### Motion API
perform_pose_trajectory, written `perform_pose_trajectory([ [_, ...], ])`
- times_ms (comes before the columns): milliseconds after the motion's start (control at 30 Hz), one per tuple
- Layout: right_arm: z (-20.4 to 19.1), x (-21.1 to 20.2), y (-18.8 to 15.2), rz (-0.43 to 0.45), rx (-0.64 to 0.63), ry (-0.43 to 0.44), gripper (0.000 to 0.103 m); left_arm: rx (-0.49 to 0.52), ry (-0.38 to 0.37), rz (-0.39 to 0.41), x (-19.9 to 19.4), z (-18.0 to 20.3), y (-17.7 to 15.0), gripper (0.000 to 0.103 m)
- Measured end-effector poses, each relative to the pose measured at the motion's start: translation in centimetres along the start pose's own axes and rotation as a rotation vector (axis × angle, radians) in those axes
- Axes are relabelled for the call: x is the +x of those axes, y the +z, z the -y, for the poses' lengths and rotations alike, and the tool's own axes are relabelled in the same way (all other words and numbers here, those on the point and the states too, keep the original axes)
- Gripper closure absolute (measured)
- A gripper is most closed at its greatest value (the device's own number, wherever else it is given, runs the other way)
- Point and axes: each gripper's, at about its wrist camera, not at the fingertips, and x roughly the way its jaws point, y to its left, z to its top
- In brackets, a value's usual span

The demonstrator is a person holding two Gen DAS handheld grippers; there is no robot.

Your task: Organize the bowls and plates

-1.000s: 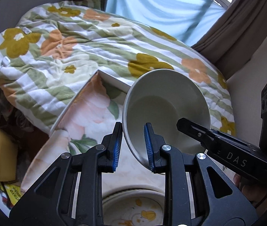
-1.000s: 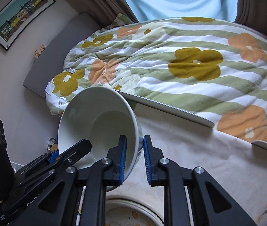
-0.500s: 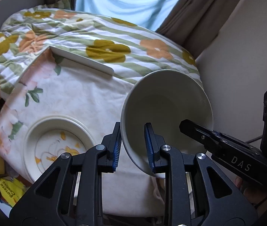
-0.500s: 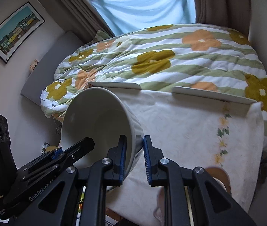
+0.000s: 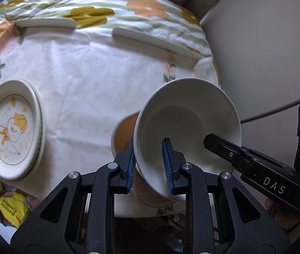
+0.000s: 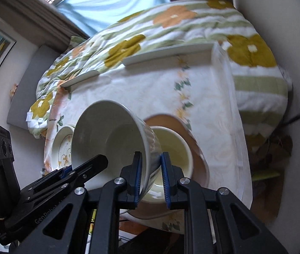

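One white ribbed ceramic bowl, tilted, is carried above the floral-clothed table. Left gripper and right gripper each pinch its rim. At 3 o'clock, one cream bowl sits on one brown plate. At 9 o'clock, one stack of duck-print plates; number unclear.

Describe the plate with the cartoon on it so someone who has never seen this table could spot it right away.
Start at the table under the white floral tablecloth, in front of the flowered quilt. The cartoon plate lies flat near its left edge, seen from the left gripper's camera. Unlike the plain white bowl held in both grippers' jaws, it bears a yellow-and-white cartoon figure in its centre.
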Motion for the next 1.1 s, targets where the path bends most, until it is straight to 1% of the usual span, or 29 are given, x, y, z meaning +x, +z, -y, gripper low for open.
perform_pose_trajectory([
  [133, 1.6, 1.0, -0.8, -0.023, 0.042, -0.017, 0.087, 0.038, 0.022, -0.049, 1.7, 0.9, 0.0, 0.082],
  [300, 2.2, 2.1, -1.2, -0.049, 0.063, -0.023, 0.087, 0.067, 0.06, -0.09, 3.1, 1.0, 0.3, 0.082],
  [400, 2.4, 2.7, -1.7, -0.062, 0.065, -0.037, 0.087, 0.078, 0.069, -0.114, 3.8, 0.8, 0.4, 0.082],
  [467, 2.7, 2.9, -2.0, -0.069, 0.07, -0.045, 0.087, 0.093, 0.07, -0.114, 4.0, 1.0, 0.5, 0.082],
  [733, 2.9, 3.0, -2.1, -0.069, 0.066, -0.048, 0.087, 0.168, 0.14, -0.118, 4.4, 2.4, 0.8, 0.082],
  [1100, 2.7, 2.9, -2.2, -0.068, 0.062, -0.058, 0.086, 0.183, 0.167, -0.134, 4.5, 2.3, 0.7, 0.081],
])
